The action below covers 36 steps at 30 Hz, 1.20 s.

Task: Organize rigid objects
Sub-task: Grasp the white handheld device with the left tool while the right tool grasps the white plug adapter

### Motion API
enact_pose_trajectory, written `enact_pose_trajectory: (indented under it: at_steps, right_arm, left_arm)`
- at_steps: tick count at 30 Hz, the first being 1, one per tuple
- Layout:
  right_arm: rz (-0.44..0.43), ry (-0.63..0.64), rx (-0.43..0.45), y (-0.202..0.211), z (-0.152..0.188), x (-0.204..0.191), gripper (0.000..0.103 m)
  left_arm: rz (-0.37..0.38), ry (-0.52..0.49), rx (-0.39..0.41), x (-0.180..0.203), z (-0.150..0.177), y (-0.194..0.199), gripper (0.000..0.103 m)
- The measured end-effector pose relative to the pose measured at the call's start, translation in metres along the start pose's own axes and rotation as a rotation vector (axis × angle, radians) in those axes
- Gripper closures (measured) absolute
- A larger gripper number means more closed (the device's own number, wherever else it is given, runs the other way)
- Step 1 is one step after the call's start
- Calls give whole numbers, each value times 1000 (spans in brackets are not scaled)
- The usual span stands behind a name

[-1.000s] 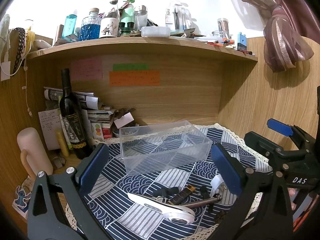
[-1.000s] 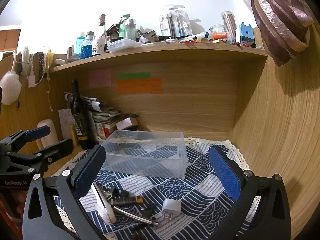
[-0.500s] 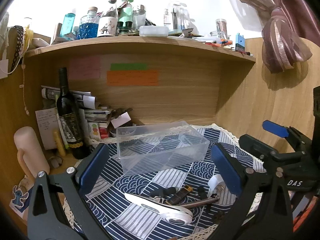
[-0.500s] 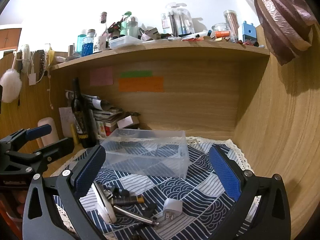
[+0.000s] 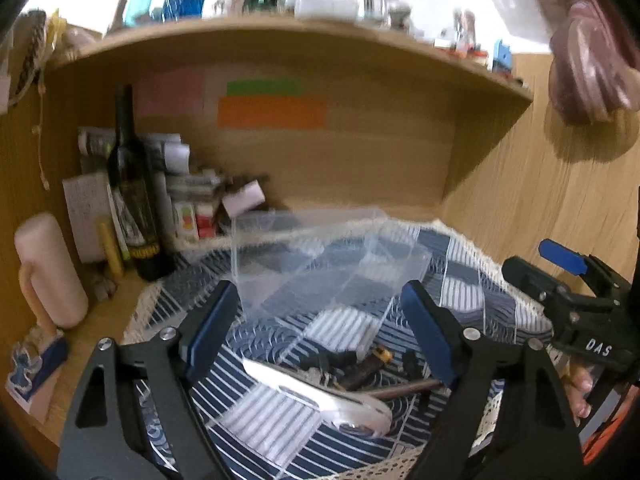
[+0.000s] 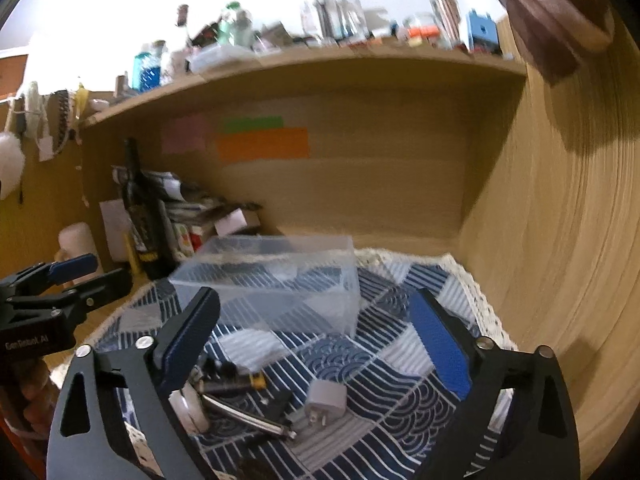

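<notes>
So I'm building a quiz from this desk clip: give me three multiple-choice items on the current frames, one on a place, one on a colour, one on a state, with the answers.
1. Where does the clear plastic box sit relative to the small loose items?
A. Behind them, toward the back wall
B. In front of them, at the desk edge
C. Up on the shelf

2. What colour is the largest sticky note on the back wall?
A. Blue
B. Orange
C. White

3. What is the state of the right gripper?
A. Shut on the charger plug
B. Shut on the box
C. Open, holding nothing

Answers:
1 A, the box lies beyond the white charger plug on the blue patterned cloth.
2 B, it is the wide orange strip under a green one.
3 C, its jaws stand wide apart above the plug, with nothing between them.
</notes>
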State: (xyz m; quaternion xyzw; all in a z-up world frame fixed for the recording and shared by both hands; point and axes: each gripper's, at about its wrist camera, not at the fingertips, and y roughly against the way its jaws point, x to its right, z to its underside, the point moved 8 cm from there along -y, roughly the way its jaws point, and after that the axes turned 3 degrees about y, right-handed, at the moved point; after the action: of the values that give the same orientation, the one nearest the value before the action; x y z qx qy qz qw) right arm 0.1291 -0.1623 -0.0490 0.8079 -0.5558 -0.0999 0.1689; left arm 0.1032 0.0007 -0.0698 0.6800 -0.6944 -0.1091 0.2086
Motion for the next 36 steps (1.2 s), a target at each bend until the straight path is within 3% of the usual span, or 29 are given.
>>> enact_pose_trajectory:
  at_steps: [9, 12, 16, 22, 24, 27, 31, 36]
  right_arm:
    - [-23, -20, -175, -30, 54, 12, 29]
    - [-40, -23, -231, -38, 73, 12, 31]
    - [-66, -18, -295, -48, 91, 8, 42]
    - [-79, -40, -358, -68, 103, 9, 44]
    - [-87, -49, -368, -74, 103, 10, 44]
    - [-96, -56, -389, -83, 105, 8, 53]
    - [-112, -75, -409, -92, 110, 6, 67]
    - [-93, -75, -390, -90, 109, 7, 67]
  left_arm:
    - [-14, 43, -183, 14, 61, -46, 19]
    - [-50, 27, -205, 18, 76, -54, 19]
    - [-85, 15, -228, 19, 89, -62, 19]
    - [-125, 25, -267, 13, 108, -75, 20]
    - [-97, 52, -290, 11, 113, -77, 28]
    - [-70, 70, -306, 7, 116, -76, 42]
    - [-49, 105, -316, -4, 119, -72, 46]
    - [-70, 131, -308, -24, 121, -61, 57]
